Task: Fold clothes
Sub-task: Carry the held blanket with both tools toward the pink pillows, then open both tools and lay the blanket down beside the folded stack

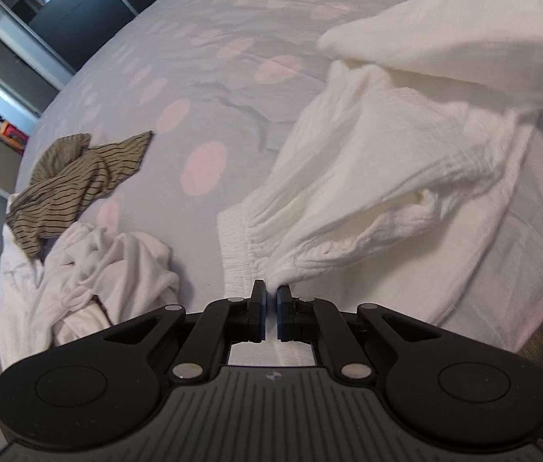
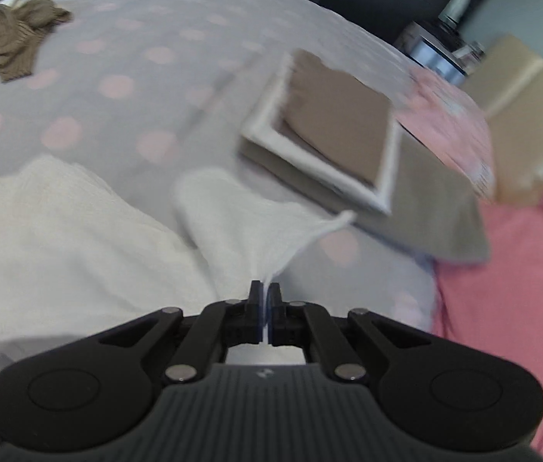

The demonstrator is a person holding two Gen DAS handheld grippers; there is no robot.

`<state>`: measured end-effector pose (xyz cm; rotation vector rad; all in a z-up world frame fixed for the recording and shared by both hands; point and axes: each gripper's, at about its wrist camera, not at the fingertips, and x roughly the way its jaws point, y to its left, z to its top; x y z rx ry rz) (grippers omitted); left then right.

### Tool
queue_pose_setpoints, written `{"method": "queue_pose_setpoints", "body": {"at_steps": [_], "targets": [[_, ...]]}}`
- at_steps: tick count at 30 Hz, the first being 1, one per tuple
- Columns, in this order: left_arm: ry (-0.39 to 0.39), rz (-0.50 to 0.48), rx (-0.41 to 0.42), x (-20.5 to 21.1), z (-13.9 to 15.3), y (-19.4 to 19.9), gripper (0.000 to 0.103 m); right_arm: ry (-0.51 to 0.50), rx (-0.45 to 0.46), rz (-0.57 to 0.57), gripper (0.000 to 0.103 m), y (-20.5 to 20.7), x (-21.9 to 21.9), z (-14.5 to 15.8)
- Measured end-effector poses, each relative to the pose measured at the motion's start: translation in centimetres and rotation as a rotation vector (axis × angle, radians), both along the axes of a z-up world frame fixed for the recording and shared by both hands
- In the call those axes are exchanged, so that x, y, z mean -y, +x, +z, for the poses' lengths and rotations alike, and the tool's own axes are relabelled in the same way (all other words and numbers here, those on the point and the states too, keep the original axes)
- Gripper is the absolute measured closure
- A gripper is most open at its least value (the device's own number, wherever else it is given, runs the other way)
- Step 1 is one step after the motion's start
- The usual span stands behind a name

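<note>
A white crinkled garment (image 1: 398, 154) with an elastic waistband lies across the grey bedspread with pink dots (image 1: 202, 88). My left gripper (image 1: 271, 293) is shut on a pinch of its fabric near the waistband. My right gripper (image 2: 265, 290) is shut on another corner of the same white garment (image 2: 248, 223), lifting it into a taut peak. The view is blurred by motion.
A striped olive top (image 1: 75, 177) and a crumpled white garment (image 1: 94, 269) lie at the left. A stack of folded clothes (image 2: 333, 142), brown, white and grey, sits ahead of my right gripper. A pink garment (image 2: 502, 288) lies at the right. Dark furniture stands beyond the bed.
</note>
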<state>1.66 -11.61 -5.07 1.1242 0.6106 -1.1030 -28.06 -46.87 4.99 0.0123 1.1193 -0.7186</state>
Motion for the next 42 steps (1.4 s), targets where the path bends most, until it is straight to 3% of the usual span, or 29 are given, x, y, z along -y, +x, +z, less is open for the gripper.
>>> {"method": "queue_pose_setpoints", "body": {"at_steps": [3,5,12,17,22,27,35,42], "targets": [[-0.049,0.046,-0.004,0.5,1.6,0.9,0.1,-0.034,-0.024,-0.094,0.101,-4.8,0.8,-0.3],[-0.106,0.097,-0.051,0.7,3.3,2.0,0.101,-0.063,-0.01,-0.163,0.101,-7.8,1.5,0.2],[-0.297,0.261,-0.178,0.8,9.2,6.2,0.101,-0.122,0.135,-0.305,0.101,-14.5,2.4,3.9],[-0.419,0.328,-0.174,2.8,12.7,8.6,0.101,-0.175,0.211,-0.332,0.101,-13.9,4.6,5.4],[-0.447,0.414,-0.128,7.8,14.1,11.7,0.101,-0.207,0.227,-0.326,0.101,-9.5,9.5,5.7],[-0.387,0.507,-0.114,12.9,11.9,16.3,0.101,-0.205,0.206,-0.308,0.101,-2.9,15.6,4.2],[-0.299,0.59,-0.07,19.6,5.5,22.1,0.101,-0.174,0.166,-0.308,0.101,7.0,24.7,-2.8],[-0.242,0.605,-0.077,23.2,0.6,24.5,0.101,-0.153,0.145,-0.322,0.101,11.3,28.1,-6.9]]}}
